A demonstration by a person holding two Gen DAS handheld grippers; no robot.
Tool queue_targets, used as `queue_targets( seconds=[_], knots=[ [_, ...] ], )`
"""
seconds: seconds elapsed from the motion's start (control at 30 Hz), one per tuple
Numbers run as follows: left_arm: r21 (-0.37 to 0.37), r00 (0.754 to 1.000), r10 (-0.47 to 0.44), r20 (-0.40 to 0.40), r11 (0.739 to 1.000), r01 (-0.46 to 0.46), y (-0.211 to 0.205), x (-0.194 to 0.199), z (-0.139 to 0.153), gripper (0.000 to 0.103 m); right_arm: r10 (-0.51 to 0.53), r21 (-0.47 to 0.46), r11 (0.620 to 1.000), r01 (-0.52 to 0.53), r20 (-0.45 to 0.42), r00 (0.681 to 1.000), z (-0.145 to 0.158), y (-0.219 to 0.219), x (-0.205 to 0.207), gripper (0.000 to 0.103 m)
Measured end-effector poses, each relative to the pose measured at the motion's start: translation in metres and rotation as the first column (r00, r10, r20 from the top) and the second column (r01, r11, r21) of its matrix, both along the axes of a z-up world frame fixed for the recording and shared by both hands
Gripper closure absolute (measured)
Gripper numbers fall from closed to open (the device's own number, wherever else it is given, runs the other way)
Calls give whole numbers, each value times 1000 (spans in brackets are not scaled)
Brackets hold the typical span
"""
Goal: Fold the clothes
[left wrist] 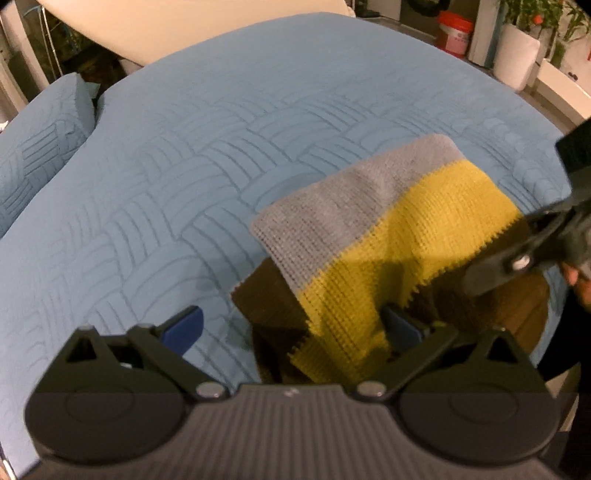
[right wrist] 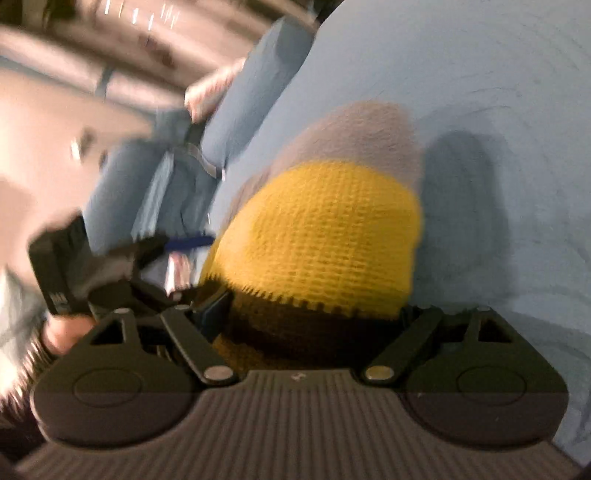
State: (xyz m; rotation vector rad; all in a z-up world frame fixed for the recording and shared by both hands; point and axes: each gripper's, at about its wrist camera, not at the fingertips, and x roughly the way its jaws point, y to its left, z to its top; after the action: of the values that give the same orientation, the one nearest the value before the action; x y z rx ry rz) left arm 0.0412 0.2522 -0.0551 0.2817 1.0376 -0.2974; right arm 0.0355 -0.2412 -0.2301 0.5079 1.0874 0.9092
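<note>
A knit garment with grey, yellow and dark brown bands (left wrist: 373, 236) lies folded on a blue quilted bedspread (left wrist: 221, 147). My left gripper (left wrist: 291, 325) is open, its blue fingers (left wrist: 184, 325) spread wide, with the garment's near edge lying between them. My right gripper shows at the right of the left wrist view (left wrist: 517, 258), over the brown band. In the blurred right wrist view the garment (right wrist: 325, 236) bulges up between the right gripper's wide-spread fingers (right wrist: 317, 314). The left gripper (right wrist: 147, 251) shows at the left there.
A blue pillow (left wrist: 40, 147) lies at the bed's left. A cream headboard (left wrist: 192, 26) is behind. A red-lidded bucket (left wrist: 454, 33) and white planters (left wrist: 517, 55) stand past the bed's far right.
</note>
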Motion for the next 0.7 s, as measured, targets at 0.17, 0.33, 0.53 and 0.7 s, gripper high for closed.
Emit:
queue_targets(
  seconds=[0.17, 0.33, 0.53, 0.7],
  knots=[
    [-28, 989, -96, 112, 995, 100, -76, 19, 24, 1, -45, -154, 982, 111, 379, 924, 96, -25, -13, 62],
    [195, 960, -273, 68, 947, 255, -165, 32, -10, 1, -135, -482, 845, 234, 231, 964, 68, -92, 23, 42],
    [187, 962, -262, 79, 951, 244, -166, 7, -17, 0, -350, -500, 637, 587, 490, 798, 104, -122, -19, 25],
    [140, 975, -222, -13, 965, 221, -135, -5, -25, 2, -195, -392, 709, 587, 690, 697, 106, -50, -59, 20]
  ],
)
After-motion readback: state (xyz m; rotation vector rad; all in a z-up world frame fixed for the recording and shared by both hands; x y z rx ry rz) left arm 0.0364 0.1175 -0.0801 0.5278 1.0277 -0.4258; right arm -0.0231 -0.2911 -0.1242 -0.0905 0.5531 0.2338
